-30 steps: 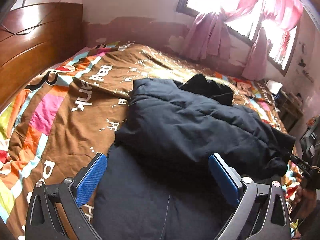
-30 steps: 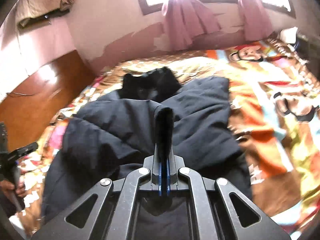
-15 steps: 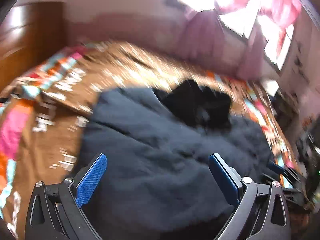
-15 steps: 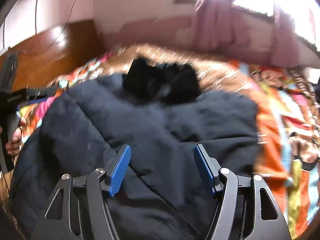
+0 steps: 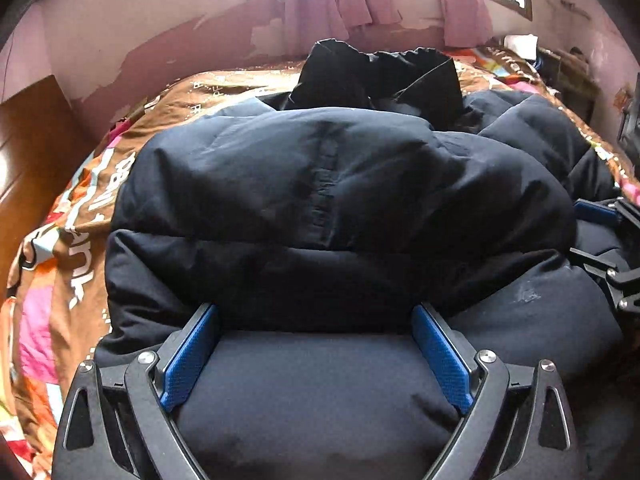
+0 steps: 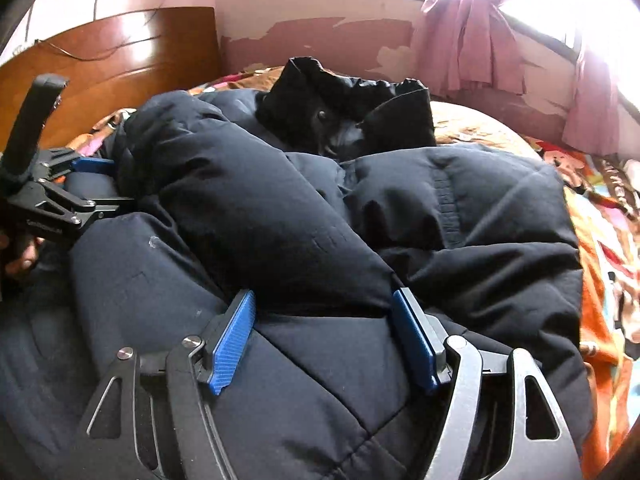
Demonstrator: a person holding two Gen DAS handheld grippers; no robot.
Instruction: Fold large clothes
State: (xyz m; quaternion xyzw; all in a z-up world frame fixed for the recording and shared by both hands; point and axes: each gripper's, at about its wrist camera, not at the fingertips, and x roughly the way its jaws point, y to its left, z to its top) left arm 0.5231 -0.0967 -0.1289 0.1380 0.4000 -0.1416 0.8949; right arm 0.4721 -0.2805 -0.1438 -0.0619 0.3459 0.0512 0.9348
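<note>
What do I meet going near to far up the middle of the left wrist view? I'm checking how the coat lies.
Left gripper → navy puffer coat → black hood → brown bedspread → peeling pink wall.

A lived-in home bedroom — a bed under a bright patterned cover, a curved wooden headboard at ten o'clock, pink curtains tied back at a sunlit window (one o'clock) — with paint peeling off the pink wall.
</note>
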